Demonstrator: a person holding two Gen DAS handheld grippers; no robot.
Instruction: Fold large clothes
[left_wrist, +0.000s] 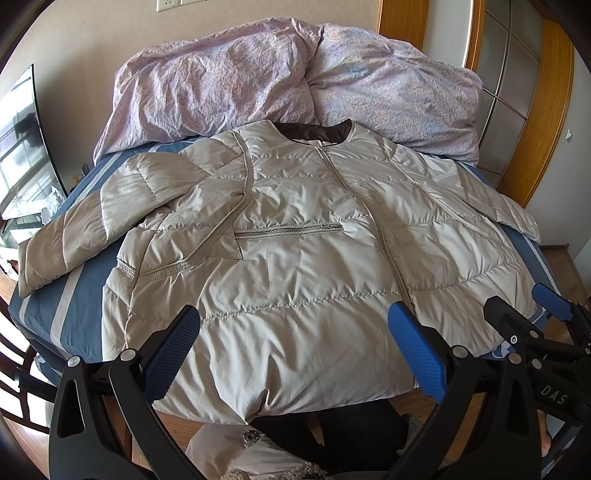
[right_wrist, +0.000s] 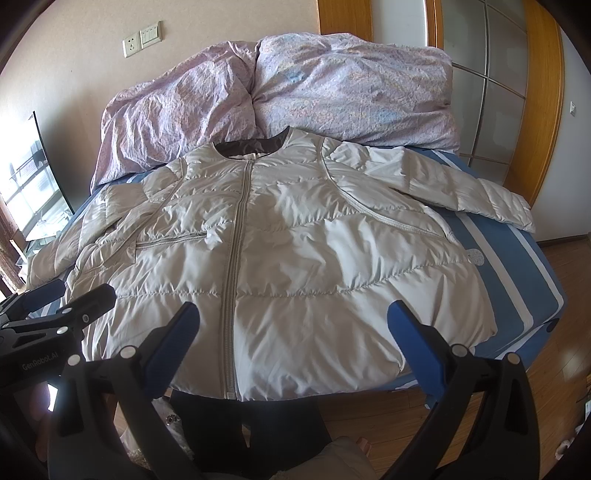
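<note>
Both your left gripper (left_wrist: 293, 349) and right gripper (right_wrist: 293, 347) hang spread, empty, at the hem of the jacket (right_wrist: 280, 236), which lies collar-up through mid-frame, left sleeve (left_wrist: 74, 236) nearer your left.

- You are facing a pale beige quilted down jacket (left_wrist: 295, 251) (right_wrist: 280, 251) lying front-up, zipped, sleeves spread outward, its hem overhanging the near edge.

Bed (right_wrist: 517, 295) with blue, white-striped sheet. Pale quilted jacket (right_wrist: 288, 258) spread flat across it, front up, zipped, collar toward crumpled pink floral duvet (right_wrist: 295, 85) at far end.
</note>
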